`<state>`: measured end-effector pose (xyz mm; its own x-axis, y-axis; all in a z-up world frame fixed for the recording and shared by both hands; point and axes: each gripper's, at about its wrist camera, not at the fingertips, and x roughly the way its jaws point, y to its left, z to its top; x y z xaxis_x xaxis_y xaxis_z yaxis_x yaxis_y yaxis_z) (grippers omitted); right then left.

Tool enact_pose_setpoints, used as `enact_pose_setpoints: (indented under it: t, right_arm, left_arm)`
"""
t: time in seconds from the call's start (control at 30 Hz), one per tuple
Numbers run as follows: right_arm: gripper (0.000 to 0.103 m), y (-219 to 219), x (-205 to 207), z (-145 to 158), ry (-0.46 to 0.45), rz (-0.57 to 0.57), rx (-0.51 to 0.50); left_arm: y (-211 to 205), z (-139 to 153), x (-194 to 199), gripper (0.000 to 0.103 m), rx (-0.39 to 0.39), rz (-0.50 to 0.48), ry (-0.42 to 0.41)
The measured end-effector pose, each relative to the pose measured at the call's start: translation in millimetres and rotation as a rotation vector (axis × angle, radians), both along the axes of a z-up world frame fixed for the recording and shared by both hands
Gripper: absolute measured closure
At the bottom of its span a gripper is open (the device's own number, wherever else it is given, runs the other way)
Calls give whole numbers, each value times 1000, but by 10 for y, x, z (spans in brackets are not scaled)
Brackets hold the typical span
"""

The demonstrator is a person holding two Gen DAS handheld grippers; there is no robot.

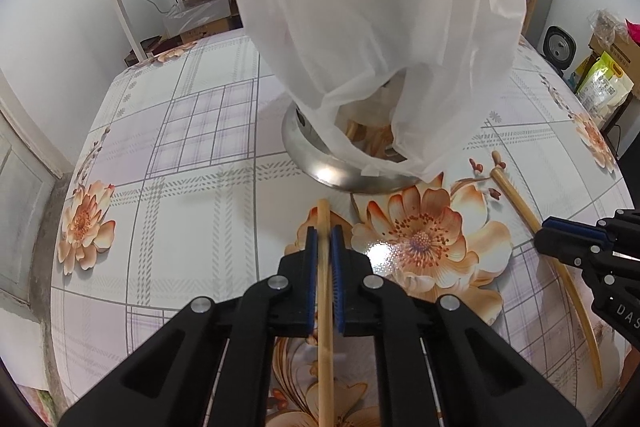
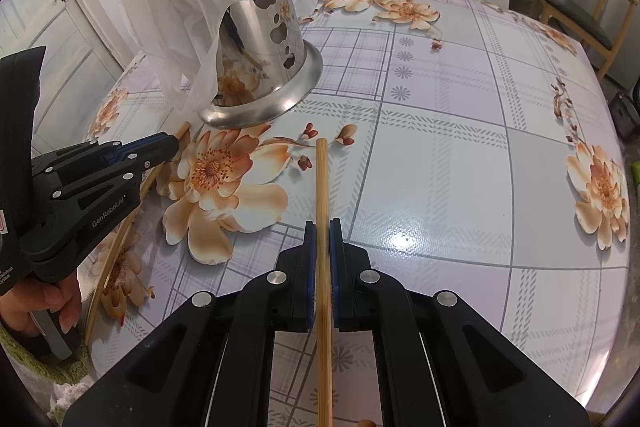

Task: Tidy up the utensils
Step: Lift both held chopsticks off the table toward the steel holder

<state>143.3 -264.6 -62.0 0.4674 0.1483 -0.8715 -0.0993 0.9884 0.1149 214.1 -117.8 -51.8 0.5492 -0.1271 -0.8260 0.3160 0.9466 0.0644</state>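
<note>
1. Both tongs are squeezed tight on sticks. Left tongs (image 1: 324,231) pinch one wooden chopstick (image 1: 325,291) between their blue pads. Right tongs (image 2: 322,227) pinch a second wooden chopstick (image 2: 322,187) the same way.
2. Under them is the desk (image 2: 460,155). It is the biggest thing here and has a shiny cloth with big orange flowers and gray squares.
3. Next in size is a thin white plastic bag (image 1: 380,19). It hangs over a metal cup and hides most of it.
4. That metal utensil holder (image 2: 276,67) stands upright on the desk. It is shiny, has flower-shaped holes in its side and a wide rim at the bottom. Some sticks show inside it.
5. A person's hand (image 2: 44,303) holds the handle of the left tongs, low at the left of the right camera's view.
6. Each chopstick points toward the holder. The left one's tip is close to the holder's rim. The right one's tip is a bit farther away, by small red buds on the cloth.
</note>
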Motion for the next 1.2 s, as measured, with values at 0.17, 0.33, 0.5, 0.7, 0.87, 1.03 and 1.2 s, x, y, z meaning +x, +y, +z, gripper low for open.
enact_pose_setpoints:
  t: [0.17,0.33,0.5,0.7,0.87,1.03,1.2]
  right_arm:
    - [98,2,0,0,1,0,0]
    - [98,3,3,0,1,0,1]
    - [98,6,1,0,2,0,0]
    - [98,3,2,0,2,0,-1]
    - [98,-18,-11,-5,7,-5,5]
    - [98,-2,-25,8,7,1,20]
    - [98,39,-66,83,-5,9,29]
  left_arm:
    - [13,9,6,97,-4,0,-1]
    - [27,22,-4,97,-12,2,-5]
    - [35,94,-31,97,-21,-1,-21]
    - [59,232,-81,97,-37,-5,-52]
    - [55,320,-117,97,-44,-11,-73]
    - [61,406,-156,97,-53,-15,-94]
    - [61,459,-199,97,-54,-16,-111]
